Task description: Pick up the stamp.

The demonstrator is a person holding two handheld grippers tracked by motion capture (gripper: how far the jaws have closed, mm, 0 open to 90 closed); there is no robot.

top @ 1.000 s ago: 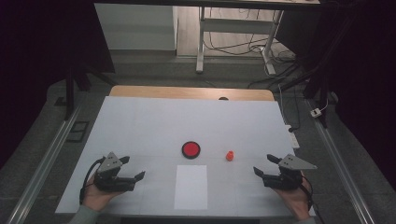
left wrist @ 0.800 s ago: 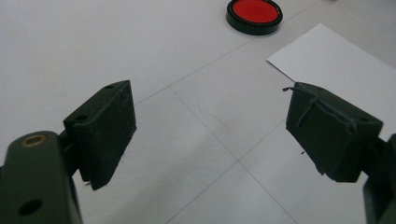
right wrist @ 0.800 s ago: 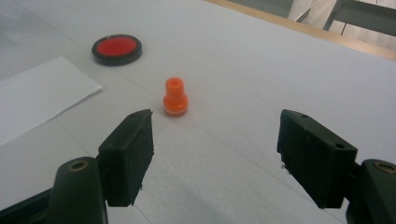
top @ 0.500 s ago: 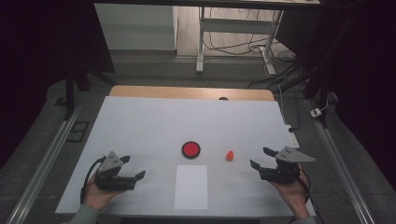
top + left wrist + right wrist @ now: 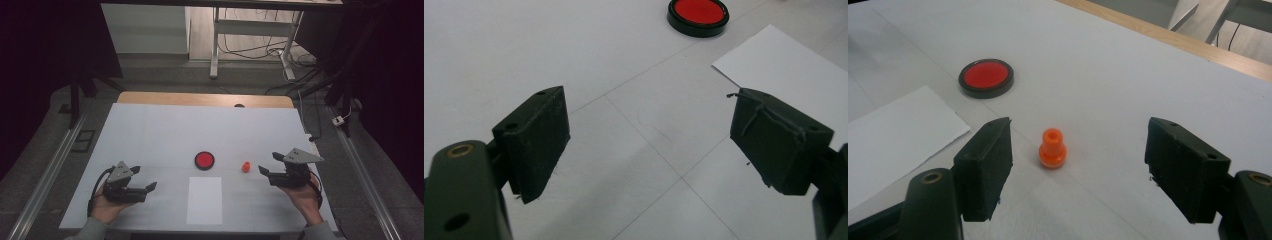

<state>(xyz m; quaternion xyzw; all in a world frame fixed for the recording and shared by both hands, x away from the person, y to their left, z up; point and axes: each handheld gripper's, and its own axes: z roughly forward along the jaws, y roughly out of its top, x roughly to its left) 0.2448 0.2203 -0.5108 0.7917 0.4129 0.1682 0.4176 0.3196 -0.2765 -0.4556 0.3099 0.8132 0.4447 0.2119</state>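
At the left side of the table, the left gripper (image 5: 145, 189) is held low over the white surface (image 5: 160, 135), and its jaws stand wide apart with nothing between them. In front of it lies a white sheet of paper (image 5: 205, 200), flat, with its long side running away from the person. Just behind the paper sits a round red disc with a black rim (image 5: 204, 160).

To the right of the disc stands a small orange peg (image 5: 246, 167). It stands upright on its wider base, so its long axis is vertical and the narrow end with a hole points up, as the right gripper view shows (image 5: 1052, 148). The right gripper (image 5: 268, 167) is near the peg, not touching it; its jaws are spread wide and the peg stands ahead of the gap, closer to one jaw.

The surface is a white board with thin seam lines, on a wooden tabletop (image 5: 200, 98). Behind it the room is dark, with a grey floor, metal table legs (image 5: 216, 45) and loose cables (image 5: 250, 47).
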